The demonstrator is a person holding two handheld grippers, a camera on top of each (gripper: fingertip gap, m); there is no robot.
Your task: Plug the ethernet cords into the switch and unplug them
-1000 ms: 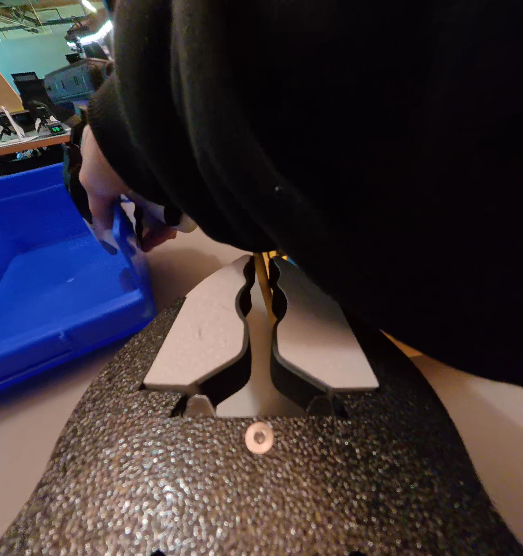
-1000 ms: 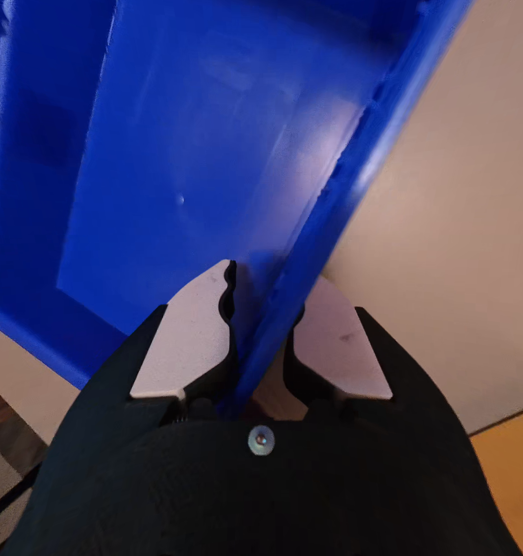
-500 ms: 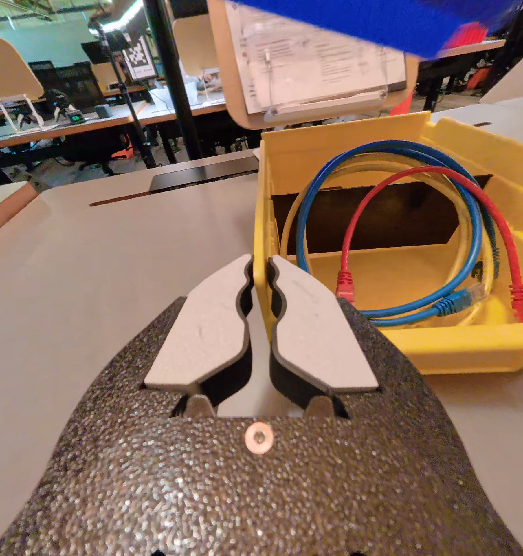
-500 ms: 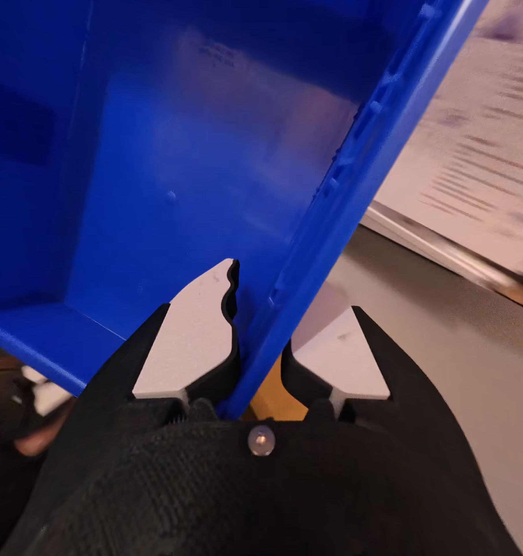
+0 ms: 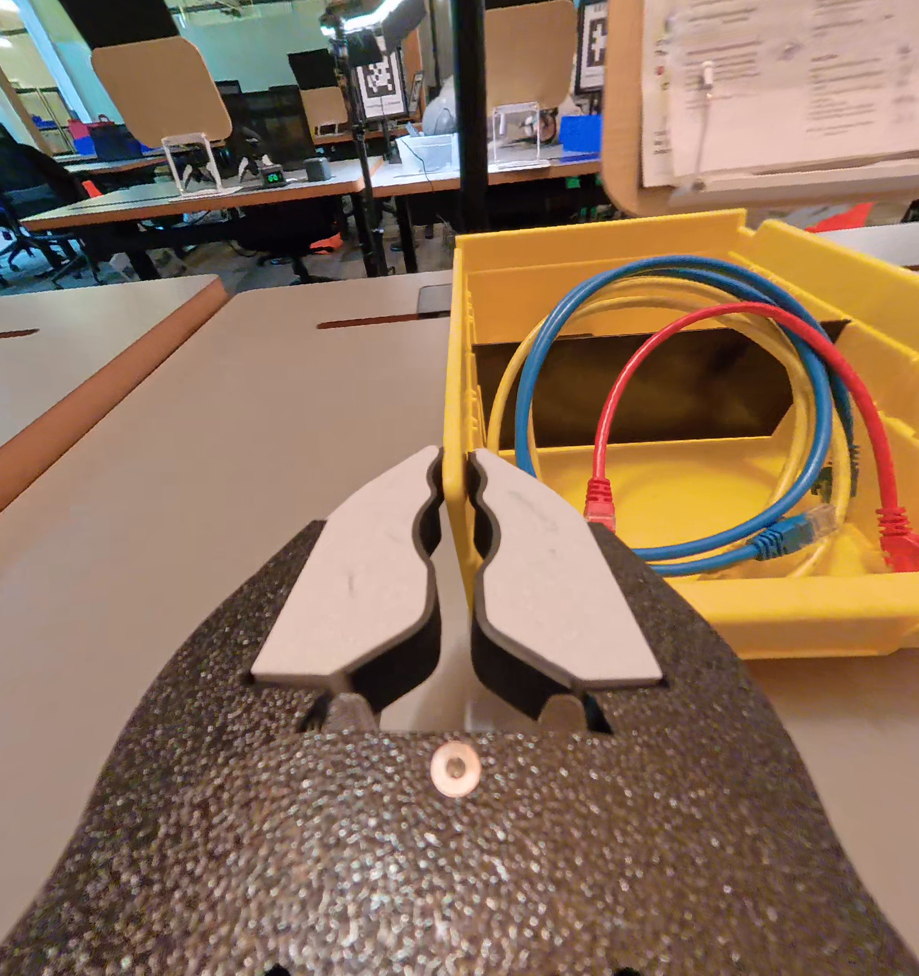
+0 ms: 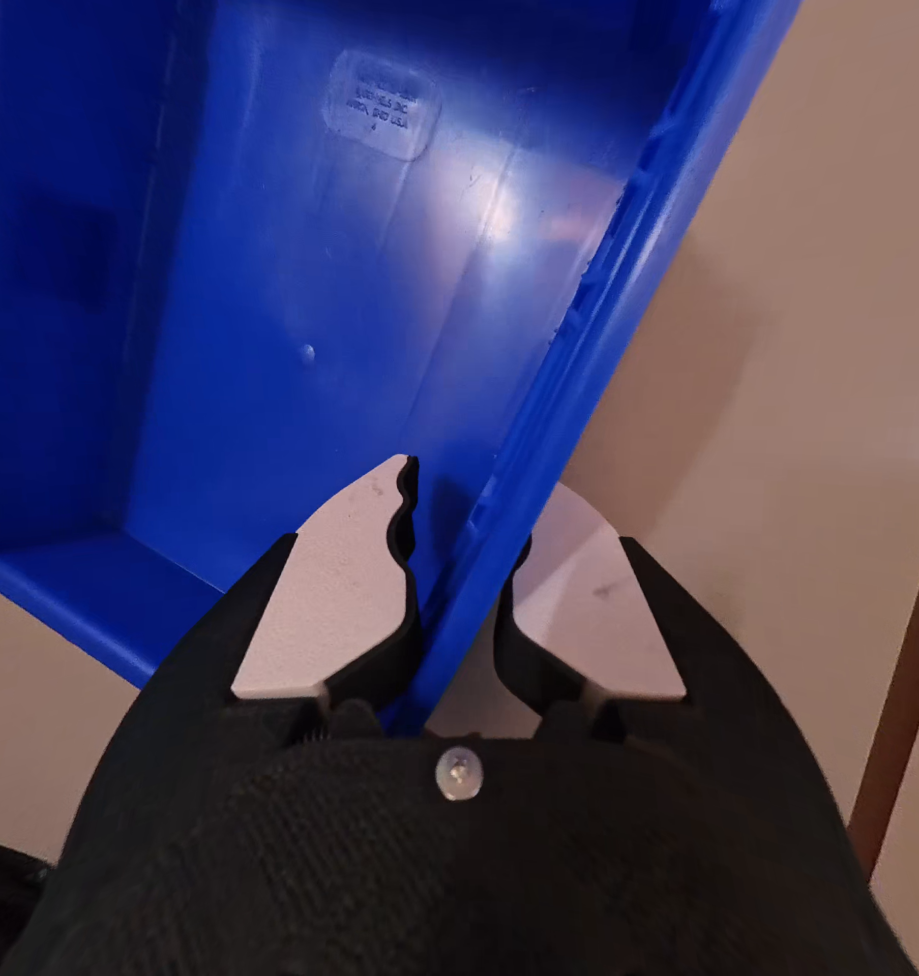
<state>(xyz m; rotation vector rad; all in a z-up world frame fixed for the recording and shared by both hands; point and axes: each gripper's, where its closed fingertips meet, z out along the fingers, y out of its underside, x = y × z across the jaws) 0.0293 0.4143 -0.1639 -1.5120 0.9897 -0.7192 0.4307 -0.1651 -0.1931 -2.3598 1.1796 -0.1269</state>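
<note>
Left wrist view has my left gripper [image 5: 454,465] clenched on the left wall of the yellow bin [image 5: 816,618], the wall pinched between both fingers close to its near-left corner, the bin sitting on the tabletop [image 5: 224,475]. Inside the bin I count three ethernet cords, all coiled loosely together: one blue cord [image 5: 520,401], one red cord [image 5: 613,401], one yellow cord [image 5: 494,417] looping just outside the blue. Red plugs show at two spots on the bin floor, a blue plug with a clear tip lies between them nearer the front wall, and I can't pick out the yellow cord's ends. Over on the right wrist view, my right gripper [image 6: 467,507] is grasping the side wall of one blue bin [image 6: 288,317], one finger inside, one outside, and what I can see of its floor is bare. No switch shows in either view, so I can't say where it is. My read: nothing is plugged in yet, the cords lie untouched in the yellow bin, and I'm only arranging bins, so the whole plugging and unplugging job is left to do.
</note>
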